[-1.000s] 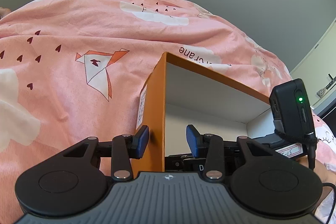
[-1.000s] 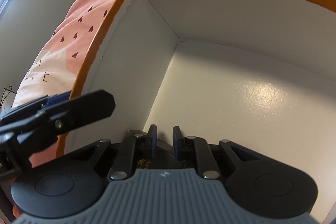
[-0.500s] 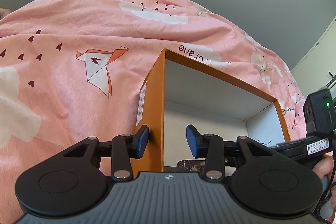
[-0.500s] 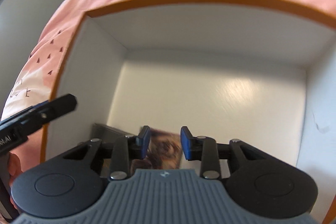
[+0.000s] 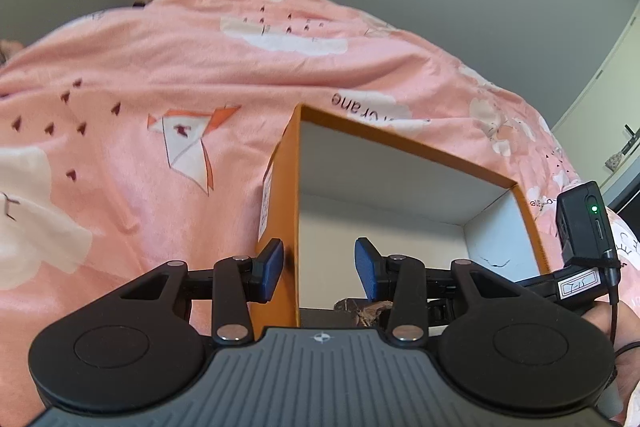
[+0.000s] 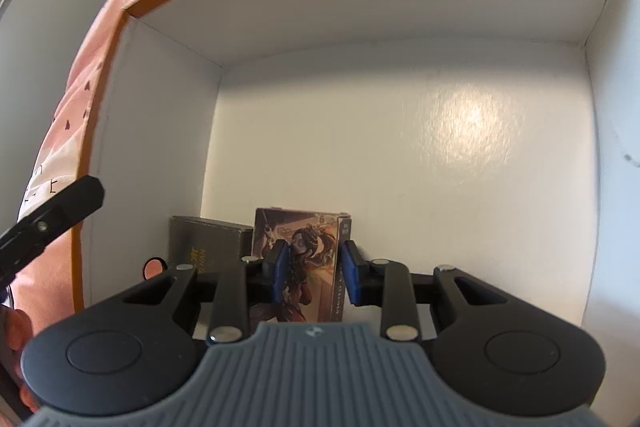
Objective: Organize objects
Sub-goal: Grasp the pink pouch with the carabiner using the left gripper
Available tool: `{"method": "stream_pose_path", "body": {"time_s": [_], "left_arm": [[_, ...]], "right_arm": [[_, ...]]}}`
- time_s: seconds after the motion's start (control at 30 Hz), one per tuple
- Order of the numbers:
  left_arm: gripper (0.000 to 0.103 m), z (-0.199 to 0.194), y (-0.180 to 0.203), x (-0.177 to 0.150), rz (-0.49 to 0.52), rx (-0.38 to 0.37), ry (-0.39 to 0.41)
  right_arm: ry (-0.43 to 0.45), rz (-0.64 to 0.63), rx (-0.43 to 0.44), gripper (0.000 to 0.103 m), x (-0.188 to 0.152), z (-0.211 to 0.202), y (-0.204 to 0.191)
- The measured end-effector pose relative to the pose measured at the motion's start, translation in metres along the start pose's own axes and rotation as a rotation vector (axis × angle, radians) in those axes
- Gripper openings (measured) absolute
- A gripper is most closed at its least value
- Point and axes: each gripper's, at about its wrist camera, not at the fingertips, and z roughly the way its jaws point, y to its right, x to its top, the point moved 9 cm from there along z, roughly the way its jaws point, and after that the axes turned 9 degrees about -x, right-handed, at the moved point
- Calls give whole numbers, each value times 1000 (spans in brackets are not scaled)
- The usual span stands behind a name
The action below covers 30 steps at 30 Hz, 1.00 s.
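left view:
- left gripper (image 5: 320,269): jaws straddle the near left wall of the orange box (image 5: 286,227). Outer pad sits against the orange face, inner pad stands clear of the white inside. Can't tell if the wall is really pinched; reads as steadying the box.
- beyond jaws: pink bedsheet (image 5: 160,67) under and behind the box. Box is on the bed.
- right of jaws: right gripper's housing with a green light, at the box's right rim.
- just below inner pad: dark printed corner of something on the box floor.

right view:
- right gripper (image 6: 314,275): pointed down into the box, jaws closing a little. Illustrated card box (image 6: 304,259) lies between the pads, small gaps on both sides, so not clamped.
- left of jaws: dark grey box (image 6: 204,241), just beside the card box, both near the left inner wall.
- ahead and right of jaws: bare white box floor.
- far left: left gripper's arm over the rim.

step: judged as placing. Card box is down on the floor next to the grey one; release looks done or nearly so.
next: lift the right jaws straight out without dragging the card box, go fetch the next item. Left keeps the box from sliding on the soft sheet.
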Motion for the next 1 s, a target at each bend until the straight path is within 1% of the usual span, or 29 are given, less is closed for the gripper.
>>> {"method": "stream_pose_path", "body": {"time_s": [0.07, 0.17, 0.3, 0.37, 0.43, 0.5, 0.6, 0.7, 0.8, 0.83, 0.87, 0.9, 0.93, 1.0], "left_arm": [[46, -10, 5, 0, 19, 6, 8], [46, -26, 13, -2, 38, 6, 15], [46, -51, 31, -9, 94, -23, 26], [46, -64, 40, -15, 118, -44, 27], [46, -72, 47, -26, 135, -58, 3], [46, -75, 49, -39, 140, -58, -36], [48, -71, 45, -59, 134, -39, -110], [49, -63, 32, -81, 116, -5, -209], [52, -62, 18, -98, 87, 25, -271], [56, -62, 13, -103, 75, 38, -288], [59, -63, 9, -109, 63, 48, -306], [59, -63, 5, -114, 50, 57, -326], [59, -64, 2, -119, 41, 59, -341], [63, -65, 0, -124, 32, 57, -359]], "right_arm": [[56, -29, -19, 32, -2, -13, -5], [156, -83, -18, 32, -9, -41, -18], [272, -146, -5, 32, -29, -80, -34], [320, -165, 4, 32, -39, -99, -34], [357, -172, 23, 32, -44, -113, -36], [387, -176, 40, 32, -57, -124, -40], [423, -211, 42, 32, -74, -135, -48], [440, -266, 26, 33, -92, -134, -60], [429, -313, 2, 33, -108, -124, -66], [426, -331, -14, 33, -113, -119, -68], [424, -349, -33, 35, -117, -113, -69], [416, -370, -48, 38, -122, -107, -70], [404, -384, -54, 39, -126, -101, -72], [375, -386, -46, 41, -132, -90, -73]]}}
